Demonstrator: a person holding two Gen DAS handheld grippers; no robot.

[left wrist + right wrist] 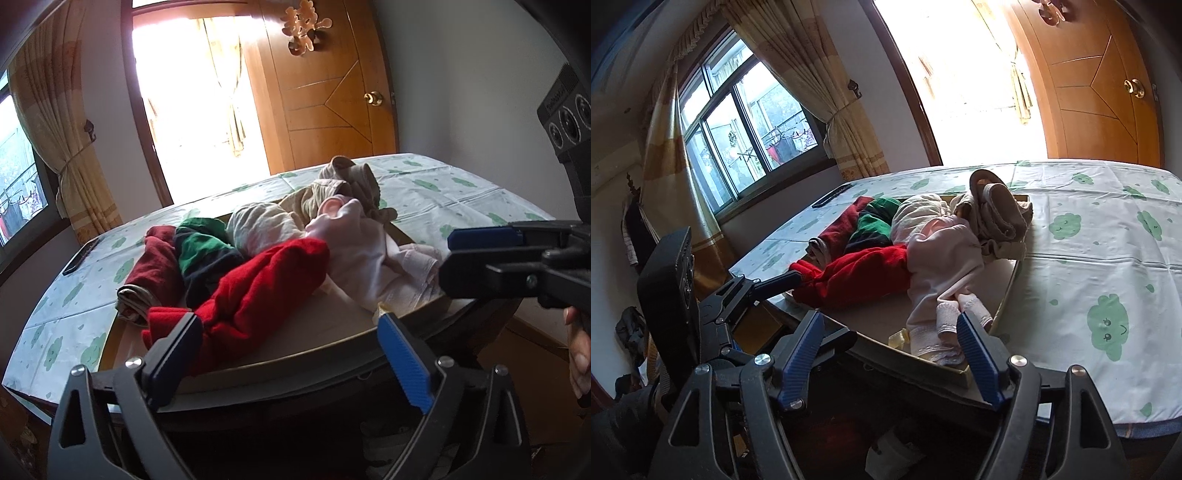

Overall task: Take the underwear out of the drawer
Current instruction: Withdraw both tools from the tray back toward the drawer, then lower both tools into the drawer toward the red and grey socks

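Observation:
A shallow cardboard drawer (295, 345) (1004, 299) lies on the table, heaped with underwear: a bright red piece (266, 291) (864, 273), a pale pink piece (362, 254) (945, 266), green-and-black, dark red, cream and beige ones. My left gripper (288, 325) is open at the drawer's near edge, its left finger beside the red piece. My right gripper (888, 325) is open at the drawer's near right corner, its right finger touching the pink piece's hem. It shows from the side in the left wrist view (480, 254).
The table has a white cloth with green clouds (1100, 258). A dark phone (79, 256) lies at its far left. A window with curtains (746, 122) and a wooden door (325, 81) stand behind.

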